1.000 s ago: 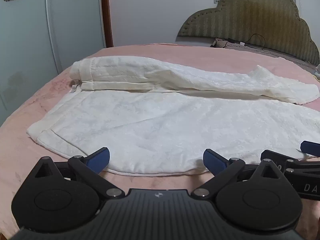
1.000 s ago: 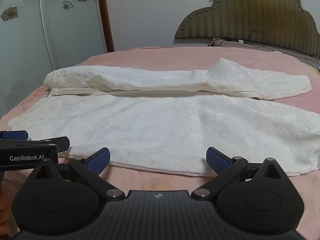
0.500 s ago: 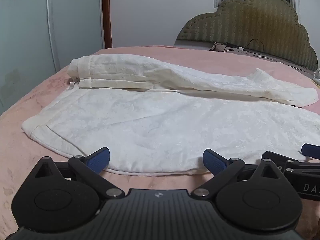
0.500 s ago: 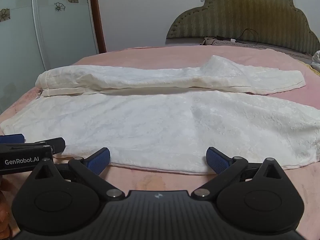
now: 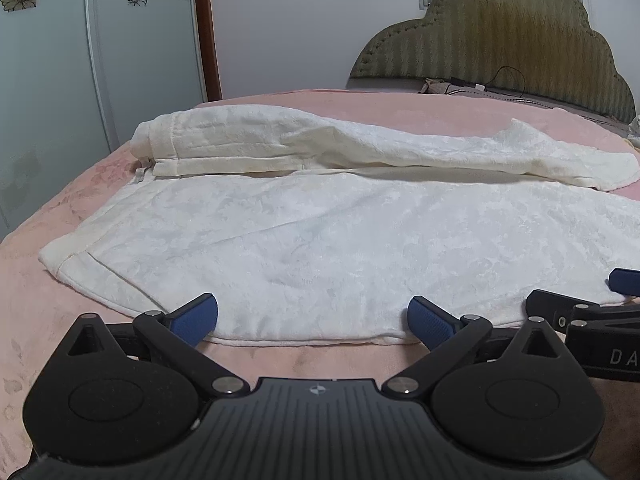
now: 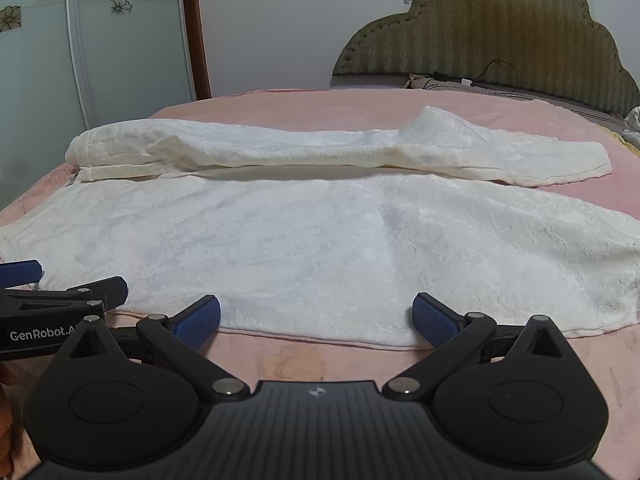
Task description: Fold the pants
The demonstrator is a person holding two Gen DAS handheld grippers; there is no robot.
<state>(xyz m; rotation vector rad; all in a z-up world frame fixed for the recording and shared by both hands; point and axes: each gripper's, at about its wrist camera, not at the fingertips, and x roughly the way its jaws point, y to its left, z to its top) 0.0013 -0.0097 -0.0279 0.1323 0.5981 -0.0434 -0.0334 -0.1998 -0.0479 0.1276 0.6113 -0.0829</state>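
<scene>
White pants (image 5: 340, 240) lie across a pink bed, waistband to the left, hems to the right. The near leg lies flat; the far leg (image 5: 360, 152) lies bunched along its far side. The pants also fill the right wrist view (image 6: 320, 240). My left gripper (image 5: 313, 316) is open and empty, just short of the near edge of the pants by the waist end. My right gripper (image 6: 316, 318) is open and empty at the same near edge, further toward the hems. Each gripper shows at the side of the other's view, the right gripper (image 5: 592, 312) and the left gripper (image 6: 60, 300).
The pink bedspread (image 5: 328, 360) runs under the grippers. A padded olive headboard (image 5: 500, 36) stands at the back right with a cable and small items (image 5: 476, 87) below it. A floral wardrobe door (image 5: 52, 80) and a wooden door frame (image 5: 206, 32) stand on the left.
Both grippers have shifted slightly along the near edge of the pants and stayed open. The pants have not moved.
</scene>
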